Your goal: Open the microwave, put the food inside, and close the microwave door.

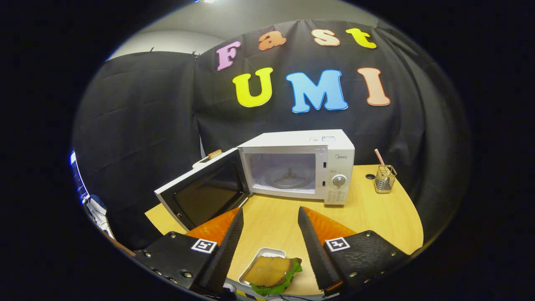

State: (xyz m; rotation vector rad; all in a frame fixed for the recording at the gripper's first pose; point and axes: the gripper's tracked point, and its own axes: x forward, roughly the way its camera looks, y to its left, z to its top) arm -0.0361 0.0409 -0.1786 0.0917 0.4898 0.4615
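**On the wooden table: one microwave, one tray of food**

Beyond the gripper [270, 215], one white microwave [301, 169] stands with its single door [205, 192] swung wide open, the turntable visible inside. One small white tray [261, 259] carrying a sandwich [269, 271] with lettuce lies between the two fingers, which are spread wide and hold nothing. One wire holder [384, 178] with one straw [379, 157] stands right of the microwave. Light wooden table [376, 217]; black cloth walls behind.
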